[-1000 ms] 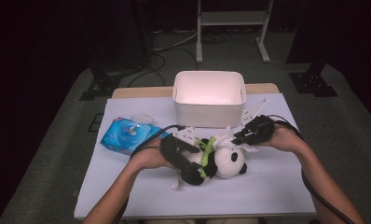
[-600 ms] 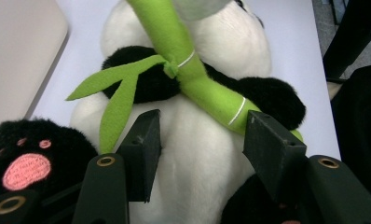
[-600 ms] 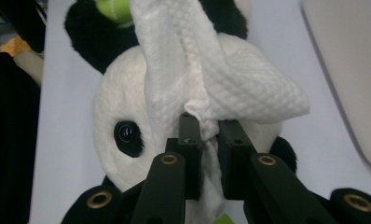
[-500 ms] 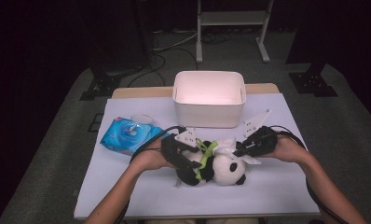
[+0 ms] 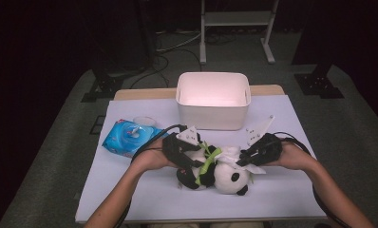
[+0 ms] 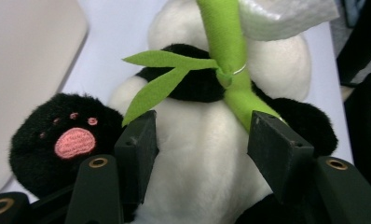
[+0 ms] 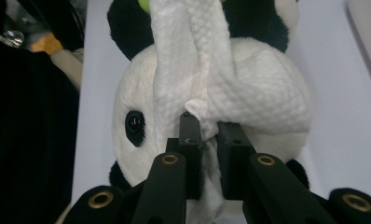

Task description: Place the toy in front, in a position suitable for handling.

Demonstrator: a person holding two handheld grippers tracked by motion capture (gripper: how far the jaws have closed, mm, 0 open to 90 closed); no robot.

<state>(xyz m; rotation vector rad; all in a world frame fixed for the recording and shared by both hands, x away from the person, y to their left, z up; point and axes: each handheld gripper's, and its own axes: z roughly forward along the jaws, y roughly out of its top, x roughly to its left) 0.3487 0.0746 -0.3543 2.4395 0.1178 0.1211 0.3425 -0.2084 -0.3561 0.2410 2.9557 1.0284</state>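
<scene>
Fingers of the right gripper [image 7: 209, 135] pinch a wipe [image 7: 249, 88]; left gripper [image 6: 202, 140] straddles the panda [image 6: 207, 158], open; bin [image 5: 213, 97] empty.

Left hand-held gripper [image 5: 193, 153] spread, right hand-held gripper [image 5: 244, 158] pinched.

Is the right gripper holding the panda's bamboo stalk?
No, the right gripper is shut on the white tissue draped over the panda.
</scene>
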